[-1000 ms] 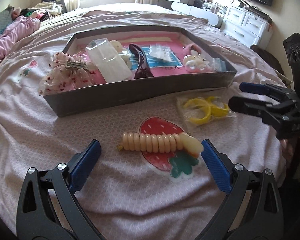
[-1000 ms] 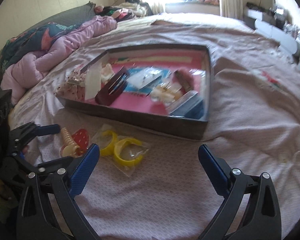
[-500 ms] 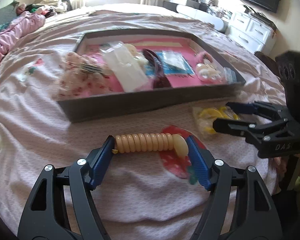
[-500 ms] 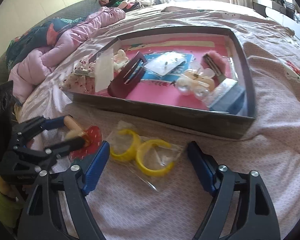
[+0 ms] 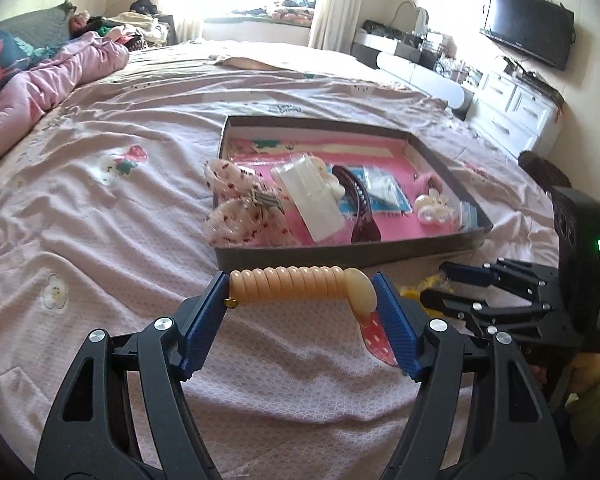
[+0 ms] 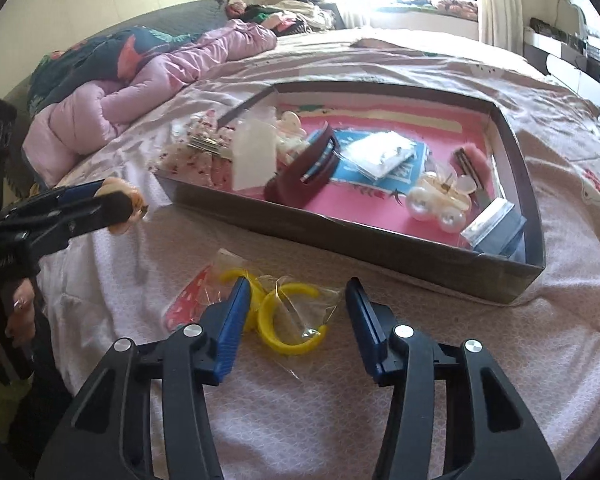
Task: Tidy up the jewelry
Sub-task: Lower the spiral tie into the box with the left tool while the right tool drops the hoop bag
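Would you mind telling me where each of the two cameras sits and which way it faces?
Left wrist: on the left gripper, facing down across the bed to the tray; its fingers clamp the coil tie; right gripper at right.
Right wrist: on the right gripper, its jaws closing around the bagged yellow hoops; left gripper and a hand at left.
Shared: tray, hoops, coil tie.

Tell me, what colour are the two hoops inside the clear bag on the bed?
Yellow. The hoops show best in the right wrist view.
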Demonstrator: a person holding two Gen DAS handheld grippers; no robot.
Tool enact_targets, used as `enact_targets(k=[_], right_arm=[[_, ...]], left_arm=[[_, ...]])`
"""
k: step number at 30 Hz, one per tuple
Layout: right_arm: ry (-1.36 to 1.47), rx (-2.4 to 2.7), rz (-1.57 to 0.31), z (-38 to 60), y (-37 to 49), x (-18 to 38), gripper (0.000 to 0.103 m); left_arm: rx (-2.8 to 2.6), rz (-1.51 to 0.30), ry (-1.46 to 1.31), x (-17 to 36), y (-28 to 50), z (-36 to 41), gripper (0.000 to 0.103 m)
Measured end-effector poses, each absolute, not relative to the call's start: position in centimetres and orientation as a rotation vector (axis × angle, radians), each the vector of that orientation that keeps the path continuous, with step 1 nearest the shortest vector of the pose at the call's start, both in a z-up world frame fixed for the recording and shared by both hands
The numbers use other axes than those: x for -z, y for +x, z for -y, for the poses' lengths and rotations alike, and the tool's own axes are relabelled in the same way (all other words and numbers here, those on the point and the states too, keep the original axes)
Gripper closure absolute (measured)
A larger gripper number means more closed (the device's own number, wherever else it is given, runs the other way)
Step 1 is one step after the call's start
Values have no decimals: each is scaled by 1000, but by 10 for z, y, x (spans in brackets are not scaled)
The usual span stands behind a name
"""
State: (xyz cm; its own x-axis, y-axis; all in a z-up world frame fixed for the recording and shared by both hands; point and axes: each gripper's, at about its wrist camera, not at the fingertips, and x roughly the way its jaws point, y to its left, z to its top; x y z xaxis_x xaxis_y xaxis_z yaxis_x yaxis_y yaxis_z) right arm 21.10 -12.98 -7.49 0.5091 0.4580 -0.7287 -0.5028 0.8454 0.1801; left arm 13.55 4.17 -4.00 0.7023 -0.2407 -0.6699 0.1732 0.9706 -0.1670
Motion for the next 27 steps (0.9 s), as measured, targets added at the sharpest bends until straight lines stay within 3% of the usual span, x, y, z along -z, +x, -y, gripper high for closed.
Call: enact_targets(k=[2, 3, 4, 13, 14, 15, 16, 17, 20, 22, 27], right_arm=[[-63, -587, -843, 130, 206, 70, 57], [-65, -589, -832, 131, 203, 68, 71], [-63, -588, -819, 132, 202, 65, 94], [-6, -580, -858, 144, 205, 67, 90], [-3, -583, -875, 143, 205, 69, 86], [6, -580, -892, 141, 206, 72, 65], [26, -576, -904, 141, 206, 75, 38], [36, -572, -908, 140, 204, 75, 29], [-25, -570, -893, 124, 200, 74, 22], [-52, -561, -896, 114, 199, 75, 12], [-10, -505, -945, 88, 199, 89, 9]], left_arm=[[235, -748, -101, 37, 134, -43, 40], [235, -739, -102, 34, 133, -43, 40], [237, -730, -104, 31, 132, -43, 40], [251, -708, -110, 24, 130, -43, 39], [249, -708, -111, 24, 130, -44, 39], [251, -708, -115, 24, 130, -44, 39], [253, -709, -118, 24, 129, -45, 39], [252, -707, -122, 23, 129, -45, 39], [255, -701, -128, 21, 129, -46, 39], [254, -694, -130, 20, 127, -48, 39], [248, -688, -140, 17, 128, -51, 39]])
